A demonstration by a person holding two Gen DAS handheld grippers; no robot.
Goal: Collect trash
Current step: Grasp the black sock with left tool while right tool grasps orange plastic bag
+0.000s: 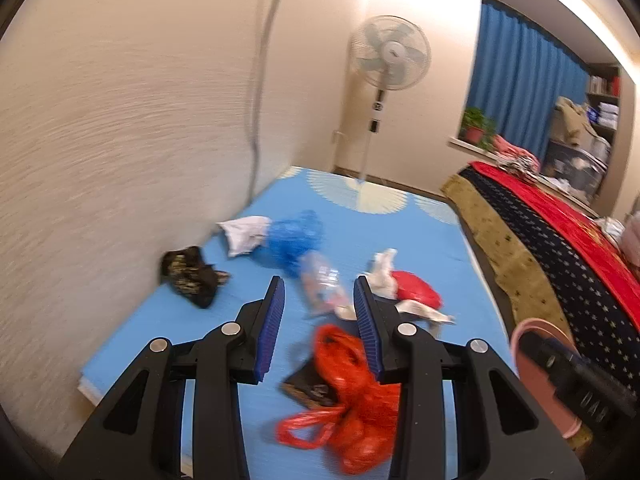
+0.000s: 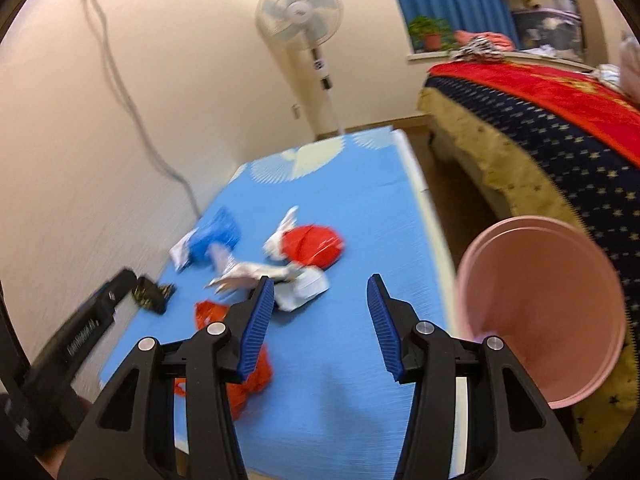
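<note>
Blue mat (image 1: 400,236) on the floor carries all the trash, its left edge along the wall, its right edge facing a low bed. Pink bucket (image 2: 540,308) stands just off the mat's right edge, near the near corner, mouth tipped toward the right gripper's camera; judged the collecting bin. Largest piece: orange-red plastic bag (image 1: 352,392), near the mat's near edge, lying partly over a dark wrapper. Blue plastic bag (image 1: 292,236) sits toward the left edge, touching a white crumpled paper (image 1: 244,232). Clear plastic bottle (image 1: 324,284) lies mid-mat, a red bag (image 2: 312,246) with white scraps beside it. Black crumpled wrapper (image 1: 188,276) is at the left edge against the wall. Left gripper (image 1: 320,320): jaws partly apart, nothing between them, hanging above the orange-red bag. Right gripper (image 2: 320,320): jaws partly apart, empty, over bare mat near the bucket. Both views blur. Risks, as judgement: thin bag film may slip from the ribbed pads or be caught by one handle only, spilling whatever is inside; a grab could drag the dark wrapper along and drop it; the right gripper could knock the light bucket over or away from the mat; the bottle may roll if nudged.
</note>
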